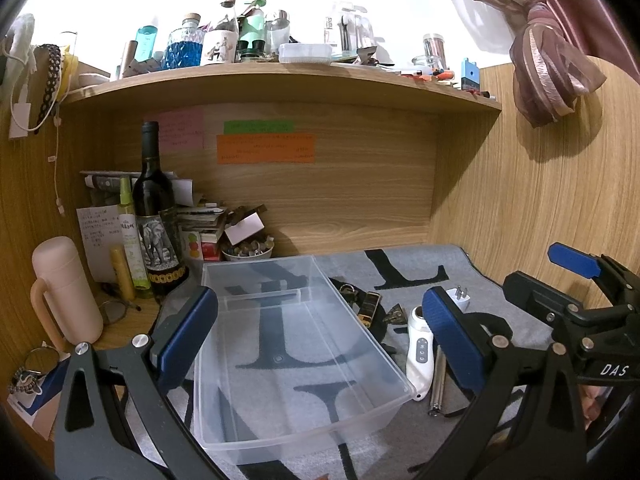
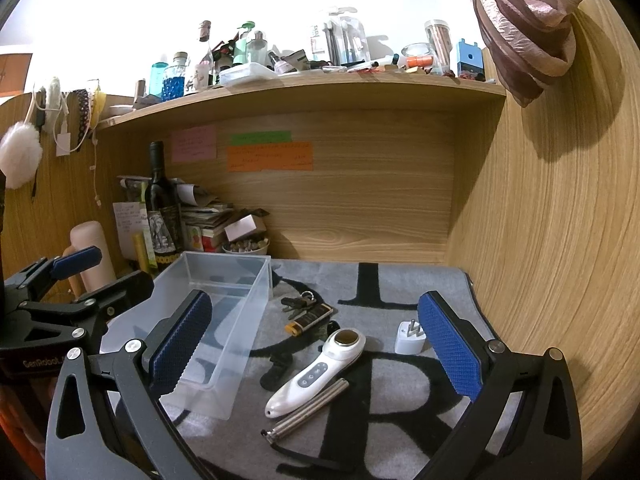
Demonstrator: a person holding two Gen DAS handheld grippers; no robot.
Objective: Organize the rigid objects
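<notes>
Over grey mat: both claws wide apart, empty; clear bin left, white massager beside its edge.

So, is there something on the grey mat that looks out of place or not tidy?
Nothing looks broken or spilled. The clear bin is empty, while the white handheld device, the metal rod, the white plug adapter, the keys and the lighter lie scattered at different angles on the mat beside it.
</notes>
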